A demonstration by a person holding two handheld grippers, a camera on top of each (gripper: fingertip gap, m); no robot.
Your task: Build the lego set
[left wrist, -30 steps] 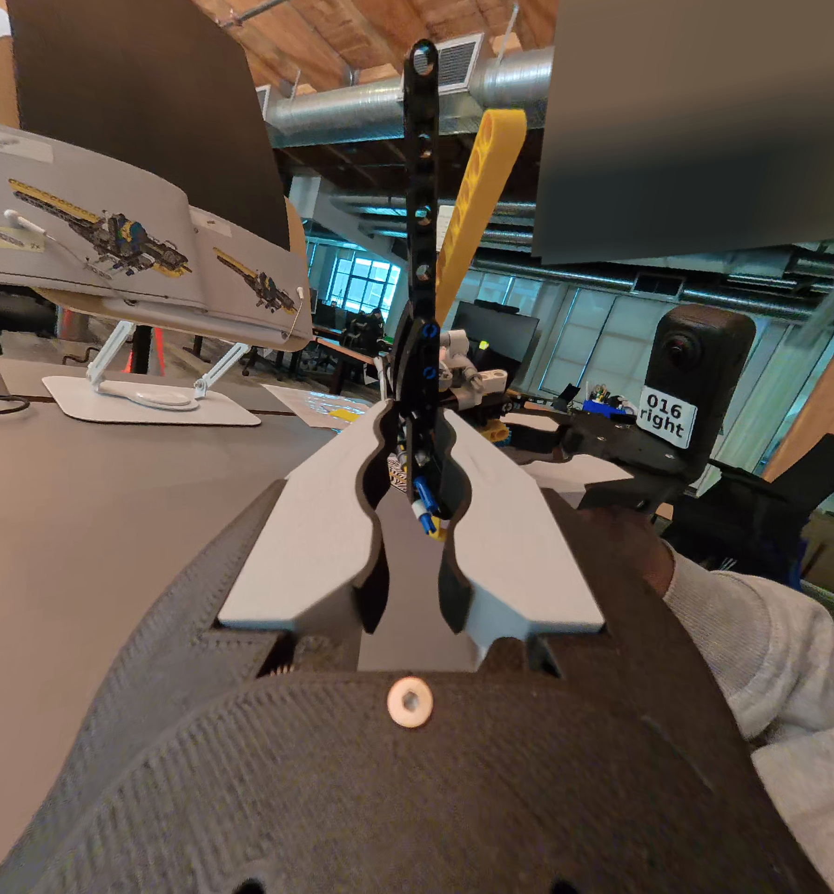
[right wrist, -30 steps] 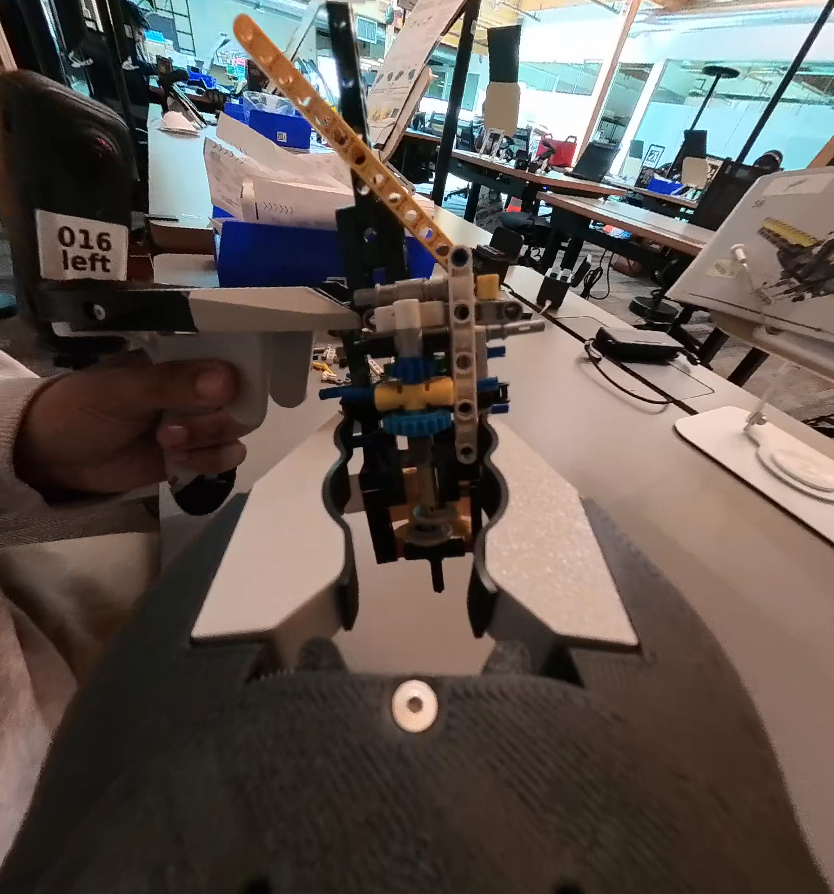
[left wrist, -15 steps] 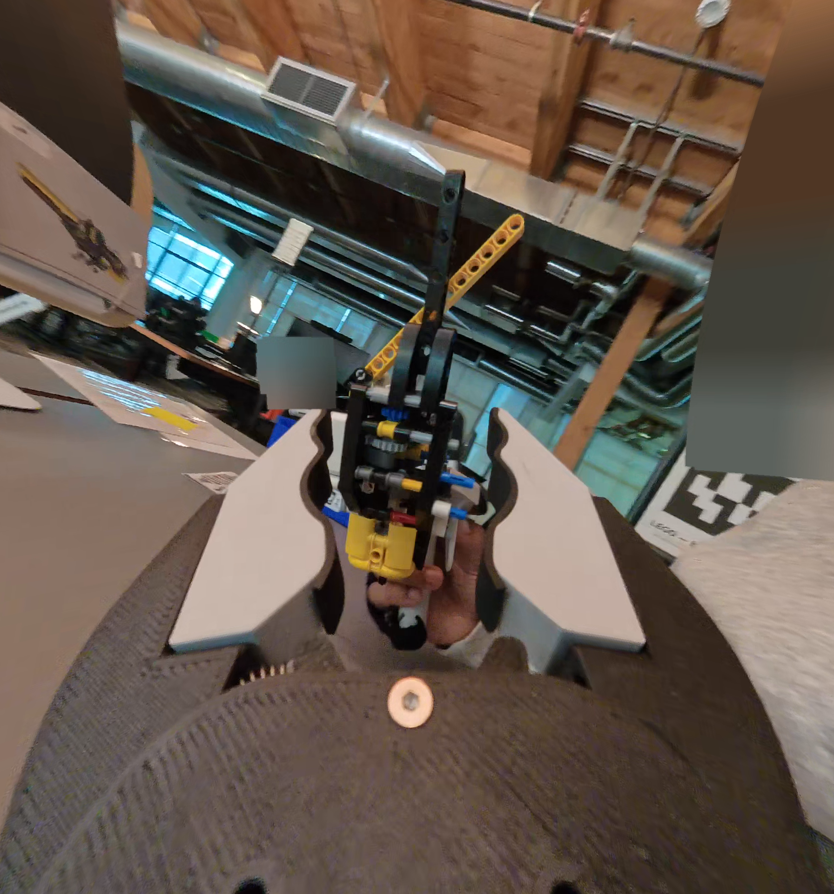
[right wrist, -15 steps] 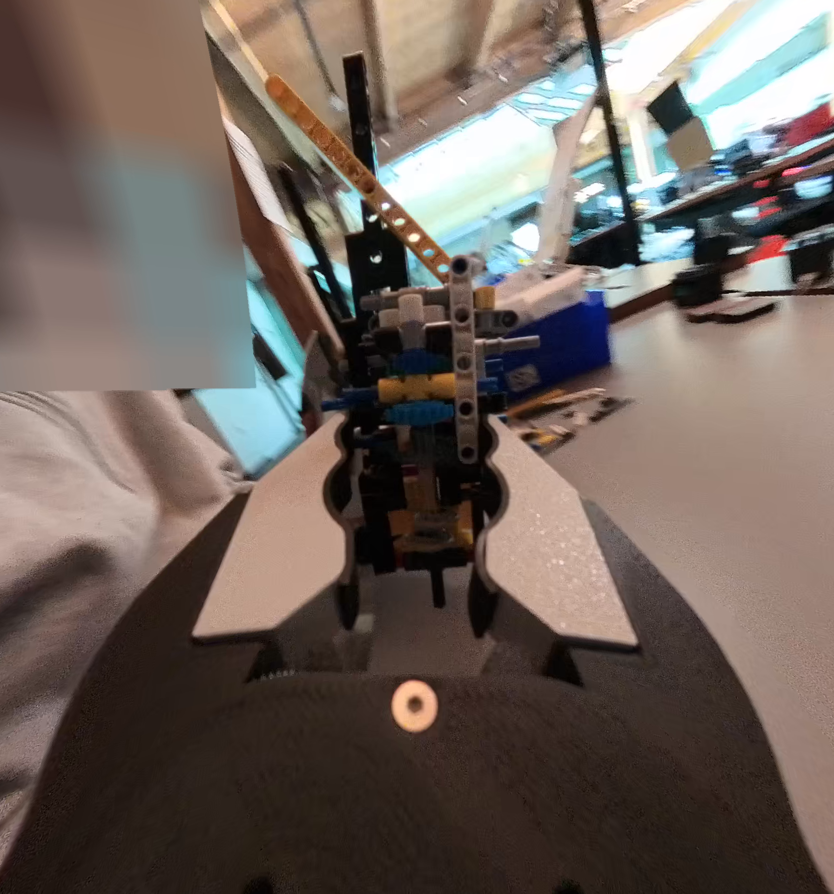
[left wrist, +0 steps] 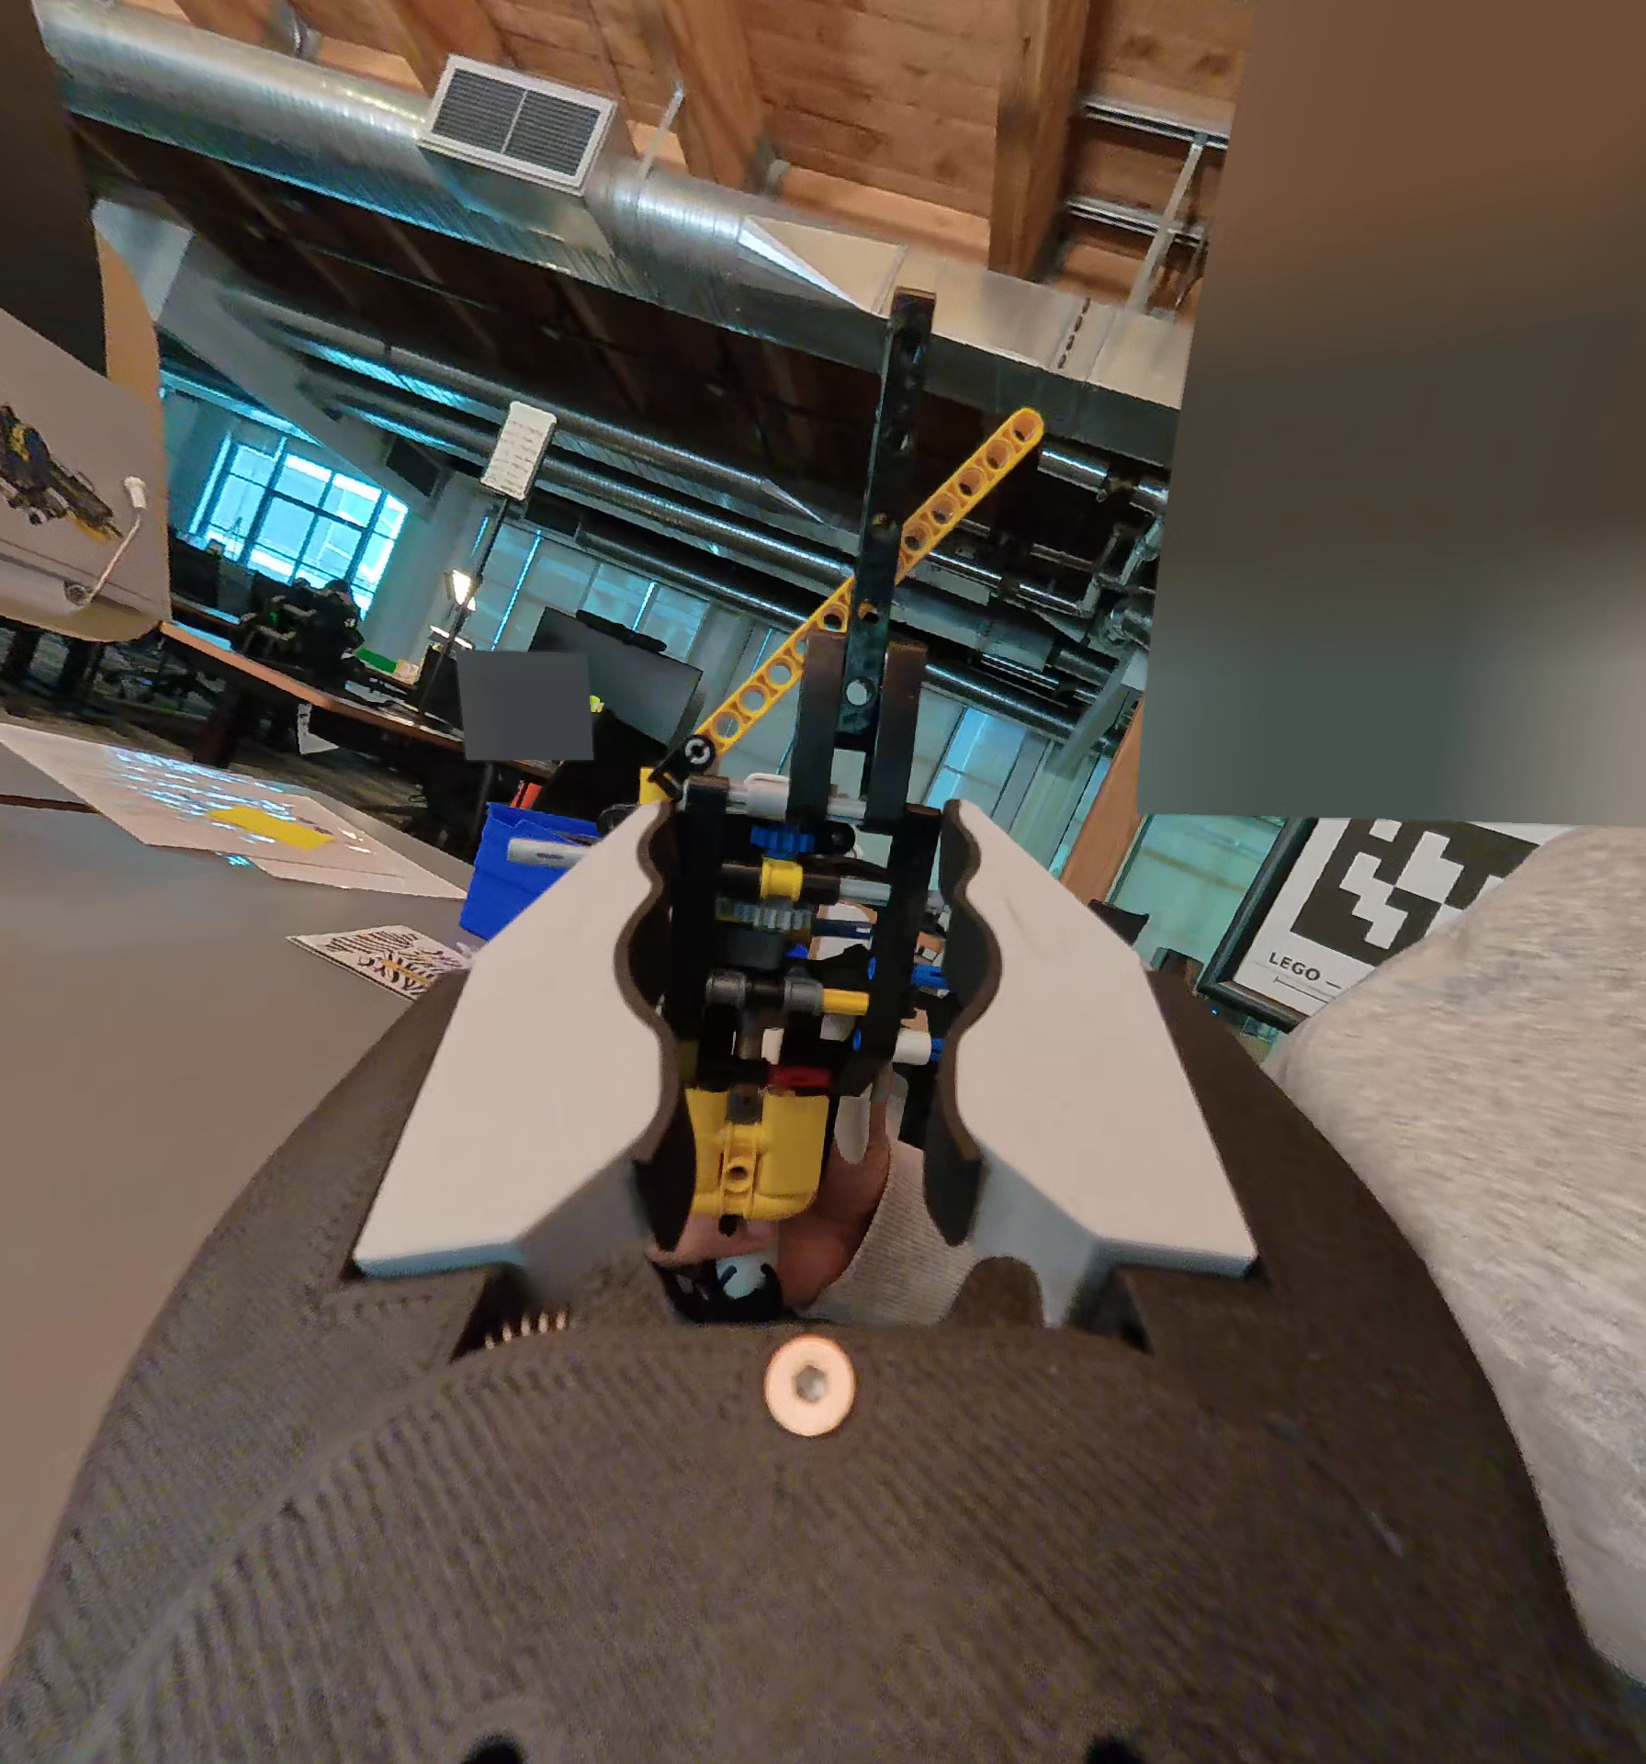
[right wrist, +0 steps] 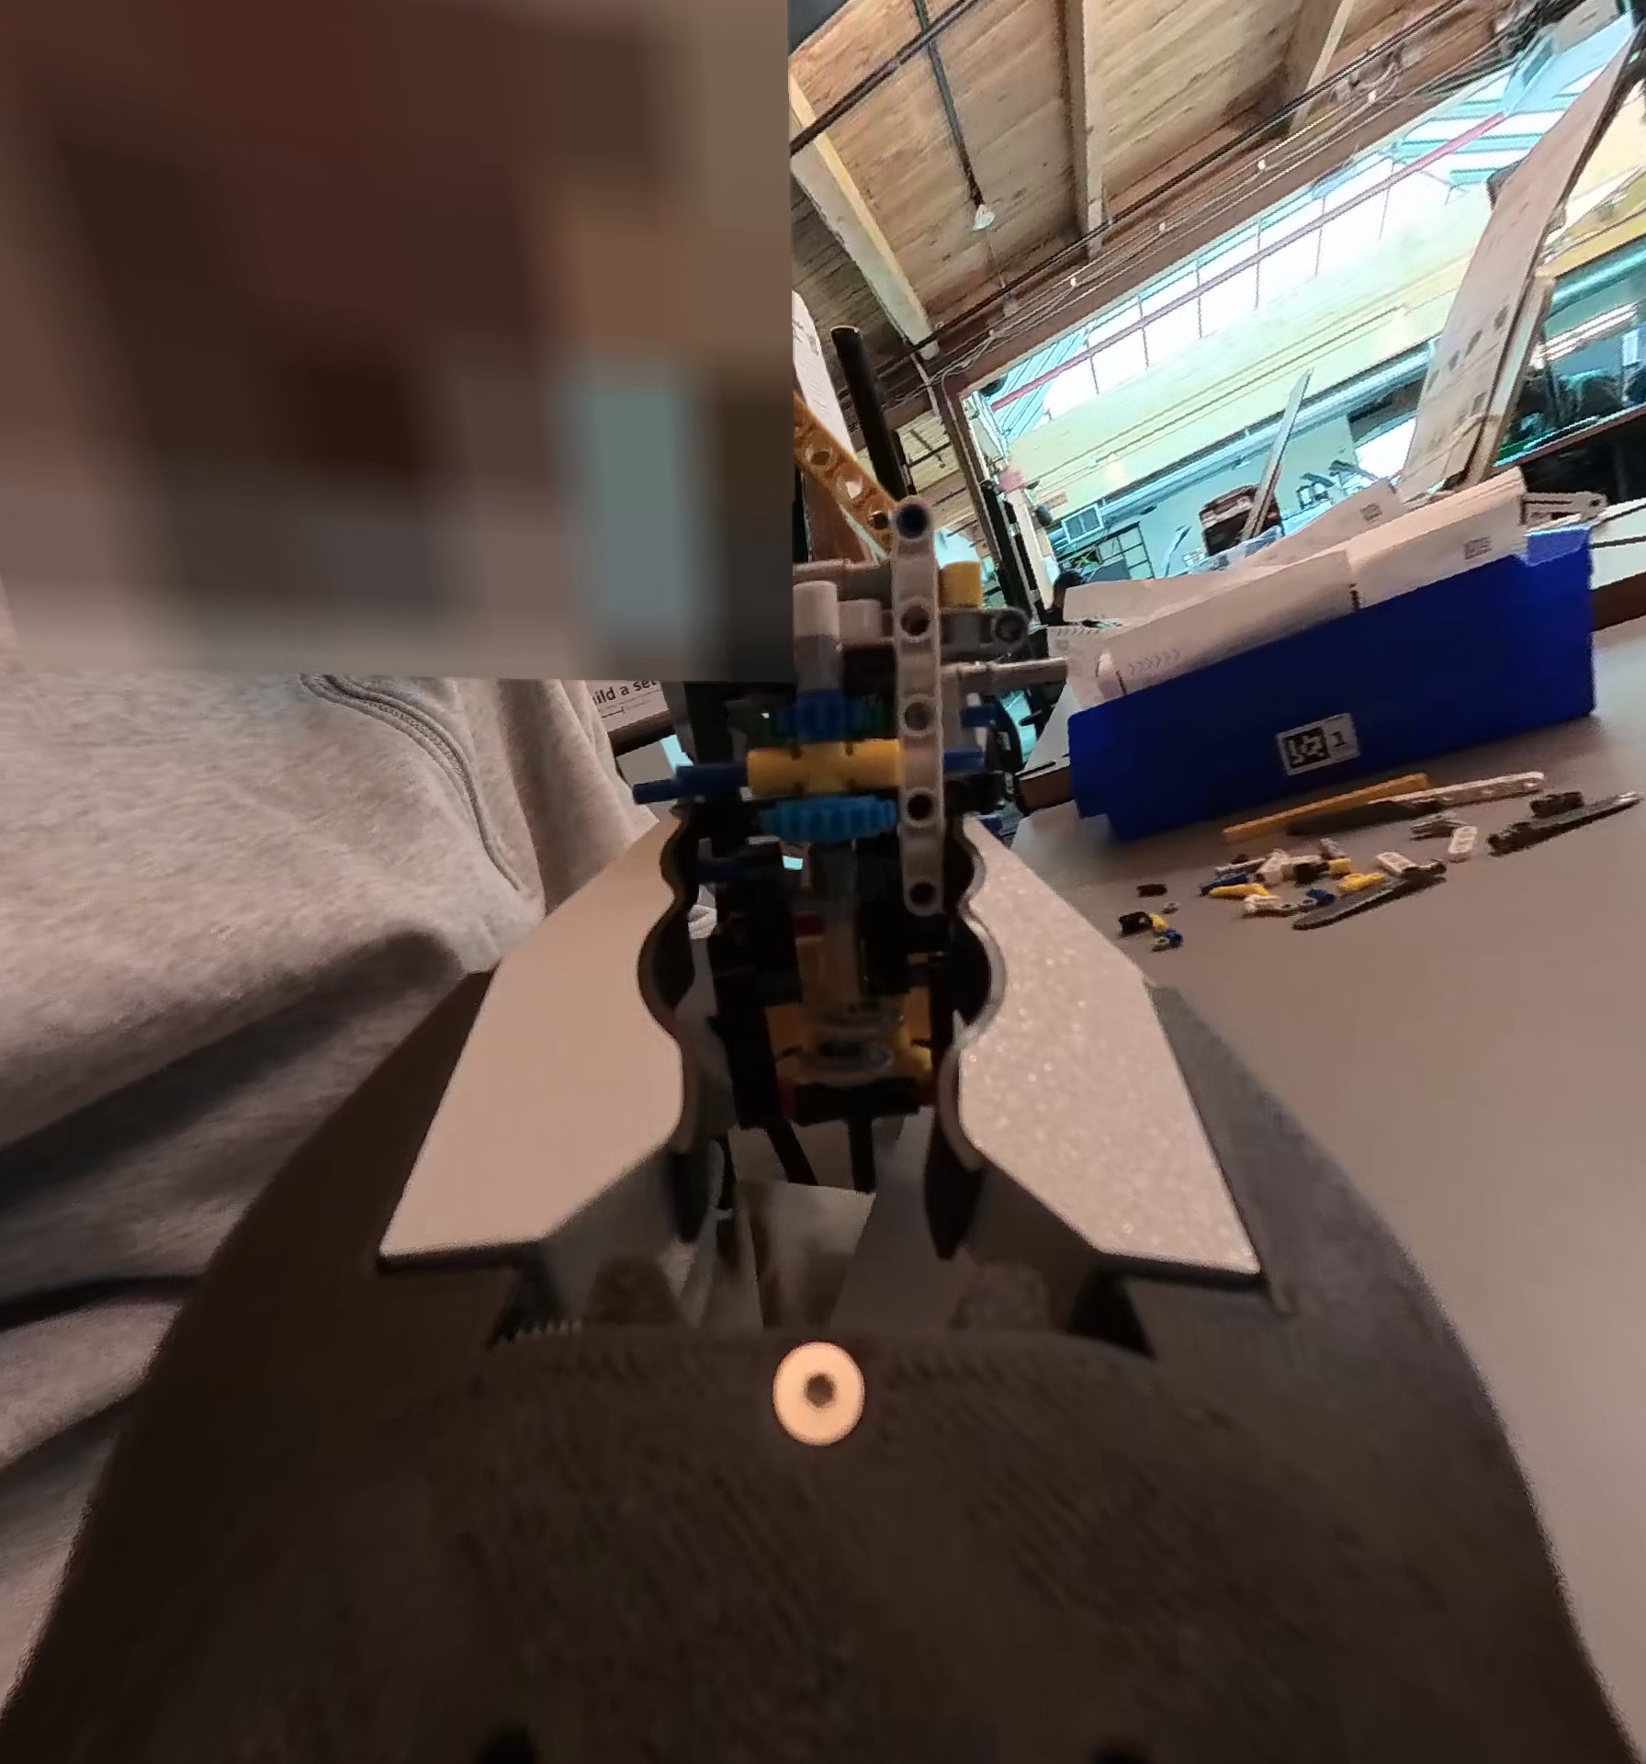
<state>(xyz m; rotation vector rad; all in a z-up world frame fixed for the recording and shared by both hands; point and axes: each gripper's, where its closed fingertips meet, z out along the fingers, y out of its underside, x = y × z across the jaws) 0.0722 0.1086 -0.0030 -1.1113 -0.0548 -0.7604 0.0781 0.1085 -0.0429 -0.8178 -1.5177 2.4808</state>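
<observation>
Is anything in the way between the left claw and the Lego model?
Nothing visible: the black-and-yellow Lego model sits between the left gripper's jaws, which look closed on it; the right gripper grips it too.

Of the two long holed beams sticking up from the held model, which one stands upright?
The black beam stands near vertical in the left wrist view; the yellow beam slants across behind it toward the upper right.

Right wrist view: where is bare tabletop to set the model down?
Bare grey table lies right of the right gripper, nearer than the scattered loose Lego pieces. Crowded: around those pieces and the blue plastic bin behind them. A grey sleeve fills the left.
</observation>
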